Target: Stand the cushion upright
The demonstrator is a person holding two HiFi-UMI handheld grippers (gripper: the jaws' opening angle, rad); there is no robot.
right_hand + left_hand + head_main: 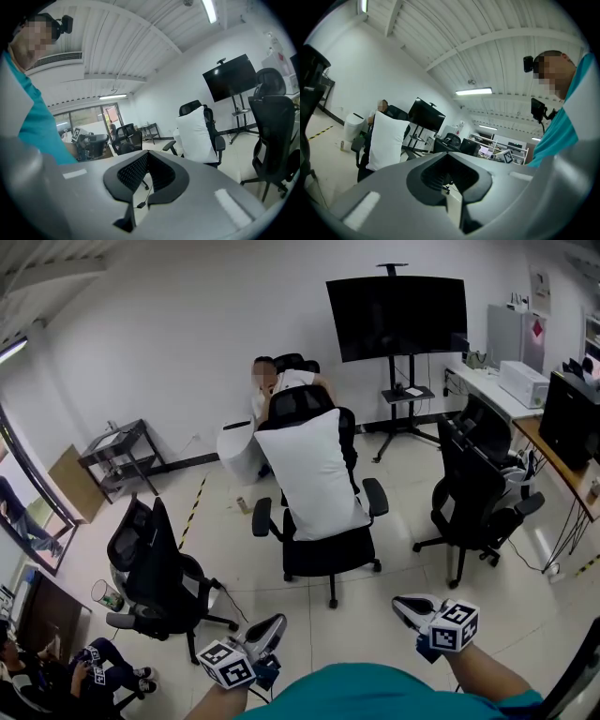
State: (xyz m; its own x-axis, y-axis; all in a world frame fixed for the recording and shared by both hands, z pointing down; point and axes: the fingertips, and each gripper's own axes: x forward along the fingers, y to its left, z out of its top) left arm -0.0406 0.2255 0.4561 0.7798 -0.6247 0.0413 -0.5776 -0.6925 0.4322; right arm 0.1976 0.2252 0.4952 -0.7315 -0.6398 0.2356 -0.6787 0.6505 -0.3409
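The cushion stands on end on the seat of the middle office chair. Its back leans against the chair's backrest and its top tips slightly to the left. It looks settled and nothing is touching it, so the task seems done or nearly done.

Both tools are at the near edge of the scene, well apart from the chair. The left gripper is clenched on nothing, its jaws meeting with only a thin seam between them. The right gripper is likewise closed and empty.

If the cushion needs a final trim, the jaws should part before they arrive. A soft, wide cushion is best taken by its two upper corners, one tool on each, and eased more squarely against the backrest.

The chair has castors and would probably roll or swivel under a forward push, so any contact should be light and directed down into the seat. A seated person is close behind the backrest on the far side, another reason not to shove. The black chairs to the left and right leave a clear lane straight ahead.
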